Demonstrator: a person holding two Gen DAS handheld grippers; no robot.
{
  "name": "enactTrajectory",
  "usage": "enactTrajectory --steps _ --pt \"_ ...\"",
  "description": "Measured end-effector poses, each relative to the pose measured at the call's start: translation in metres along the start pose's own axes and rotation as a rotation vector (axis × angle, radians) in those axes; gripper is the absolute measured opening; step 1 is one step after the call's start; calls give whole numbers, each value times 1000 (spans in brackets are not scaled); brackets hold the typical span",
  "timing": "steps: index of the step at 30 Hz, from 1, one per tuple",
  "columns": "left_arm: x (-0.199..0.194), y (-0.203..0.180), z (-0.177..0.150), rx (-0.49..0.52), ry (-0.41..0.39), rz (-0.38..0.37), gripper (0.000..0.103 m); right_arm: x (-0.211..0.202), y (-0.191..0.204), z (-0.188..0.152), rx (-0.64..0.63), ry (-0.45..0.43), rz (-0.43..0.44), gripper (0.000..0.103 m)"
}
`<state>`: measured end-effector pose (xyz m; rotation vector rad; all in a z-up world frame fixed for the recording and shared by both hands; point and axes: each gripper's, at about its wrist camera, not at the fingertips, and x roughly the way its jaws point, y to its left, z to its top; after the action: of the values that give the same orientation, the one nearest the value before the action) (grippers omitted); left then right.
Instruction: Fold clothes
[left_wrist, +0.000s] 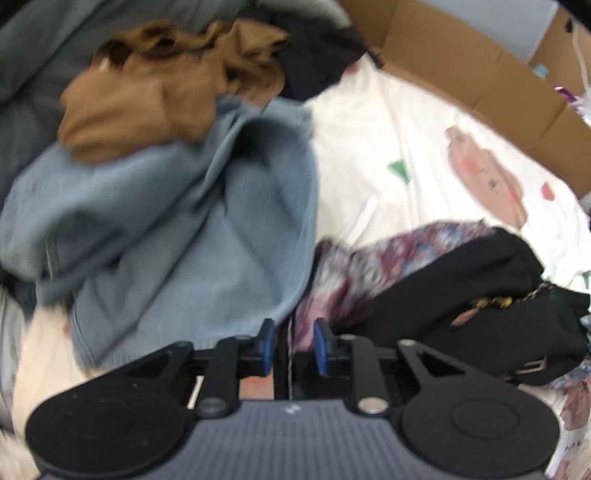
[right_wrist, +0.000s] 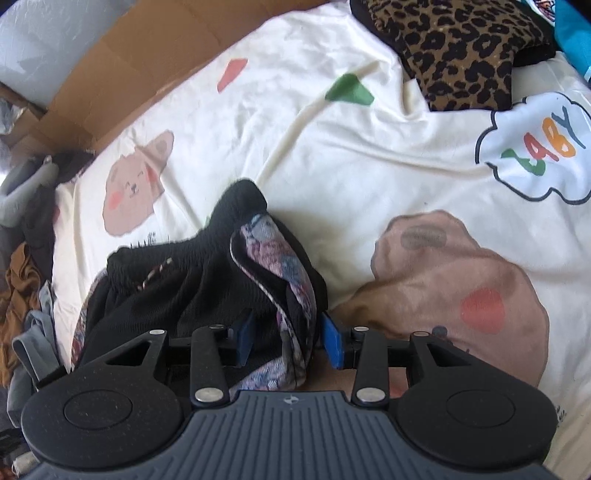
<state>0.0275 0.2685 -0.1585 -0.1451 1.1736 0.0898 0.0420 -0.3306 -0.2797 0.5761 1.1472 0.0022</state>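
Right wrist: black floral garment (right_wrist: 207, 280) bunched, axis unclear.

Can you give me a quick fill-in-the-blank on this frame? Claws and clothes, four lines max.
1. The right claw has the black and floral garment between its ____ pads.
2. The brown garment lies partly on top of the light ____ sweater.
3. At the far edge of the cream printed sheet lies a ____-print garment.
4. Behind the sheet stands a wall of brown ____.

Missing words: blue; blue; leopard; cardboard
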Motion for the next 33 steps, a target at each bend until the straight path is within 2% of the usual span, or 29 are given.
enactTrajectory --steps 6,14,27,33 --pt "1 -26 32 46 -52 -26 32 -1 7 5 -24 -46 -13 46" --pt "49 -88 66 118 -47 -105 32 2 14 27 -78 -75 -7 46" --pt "126 -174 106 274 -9 -212 35 22 25 49 -132 -13 8 46" --pt "152 -206 114 396 18 -220 38 31 26 55 -120 5 -8 46"
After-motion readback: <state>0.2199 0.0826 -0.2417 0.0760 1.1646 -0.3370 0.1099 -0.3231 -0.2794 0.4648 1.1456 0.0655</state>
